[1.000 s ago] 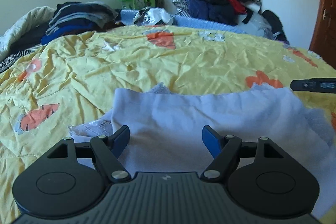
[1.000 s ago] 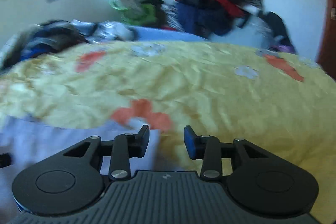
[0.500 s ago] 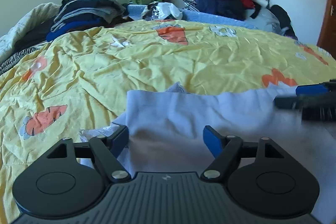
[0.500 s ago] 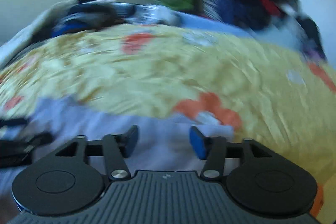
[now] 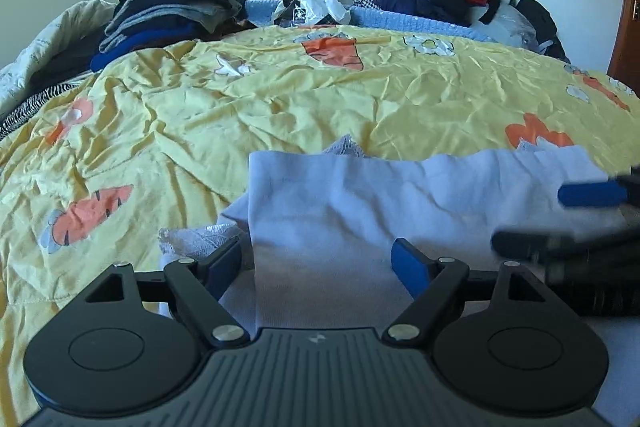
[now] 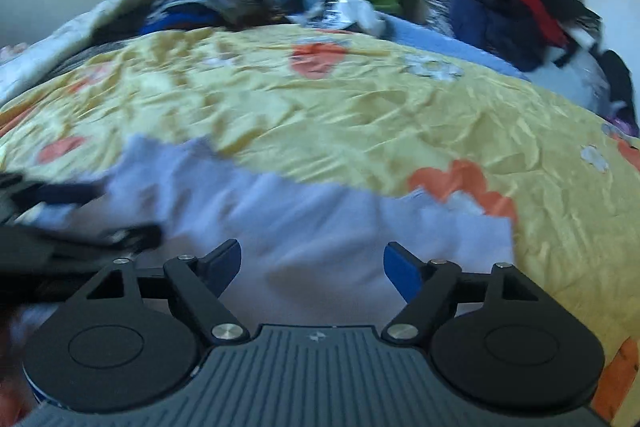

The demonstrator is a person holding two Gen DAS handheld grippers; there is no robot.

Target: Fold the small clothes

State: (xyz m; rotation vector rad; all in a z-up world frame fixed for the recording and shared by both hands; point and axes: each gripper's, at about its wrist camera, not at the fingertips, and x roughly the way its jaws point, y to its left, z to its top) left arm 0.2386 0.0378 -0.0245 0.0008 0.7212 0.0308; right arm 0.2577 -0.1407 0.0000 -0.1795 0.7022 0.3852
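Both jaws stand wide and are opening further, their pads clear of the cloth. From its own camera the left gripper (image 5: 318, 261) tilts down over a pale blue garment (image 5: 360, 203) lying flat on the yellow bedspread (image 5: 280, 107), the garment's folded edge running between the fingers. White lace trim (image 5: 196, 237) peeks out at nine o'clock of that garment. At three o'clock the right gripper (image 5: 560, 223) reaches in sideways, blurred. Its own view shows it angled down above the same garment (image 6: 320, 219), nothing pinched. No readable writing or brand shows anywhere
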